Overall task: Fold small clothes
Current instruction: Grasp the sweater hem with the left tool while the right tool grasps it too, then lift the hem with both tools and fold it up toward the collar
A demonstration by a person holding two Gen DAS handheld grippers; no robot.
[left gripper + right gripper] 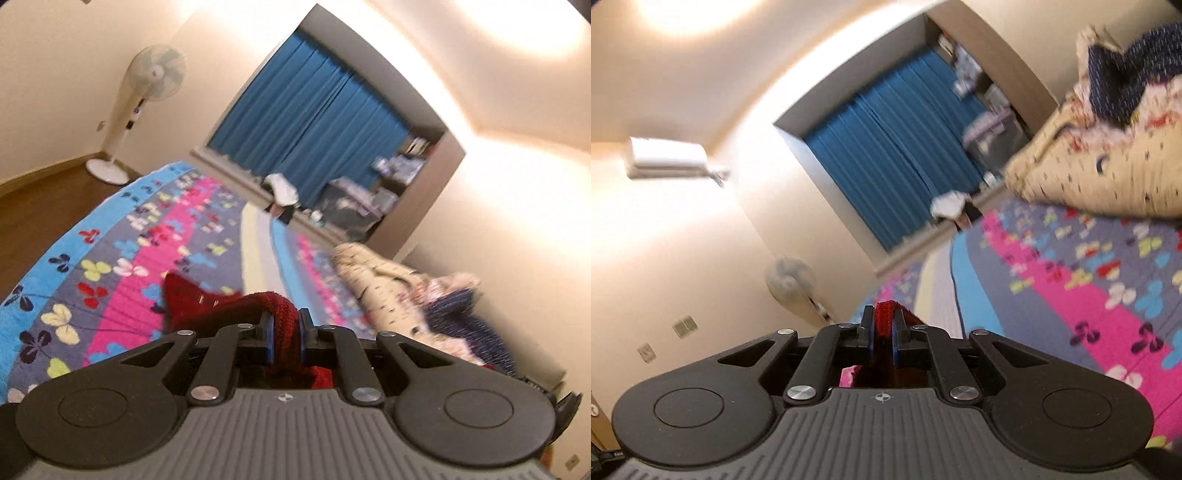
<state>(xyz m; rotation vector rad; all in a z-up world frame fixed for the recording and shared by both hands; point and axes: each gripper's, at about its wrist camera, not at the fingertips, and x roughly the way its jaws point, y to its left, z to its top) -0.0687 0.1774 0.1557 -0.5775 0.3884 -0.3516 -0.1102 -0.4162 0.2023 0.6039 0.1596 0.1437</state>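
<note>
A dark red knitted garment (207,301) is pinched between the jaws of my left gripper (286,317), which is shut on it; the cloth bunches up in front of the fingers above the patterned bed cover (122,236). My right gripper (883,315) is shut on another edge of the same red garment (886,314), held up above the bed cover (1071,280). Most of the garment is hidden below both grippers.
A heap of cream and navy clothes (413,291) lies on the bed, also in the right wrist view (1108,147). Blue curtains (317,114) hang behind. A standing fan (147,85) is on the wooden floor. An air conditioner (666,157) is on the wall.
</note>
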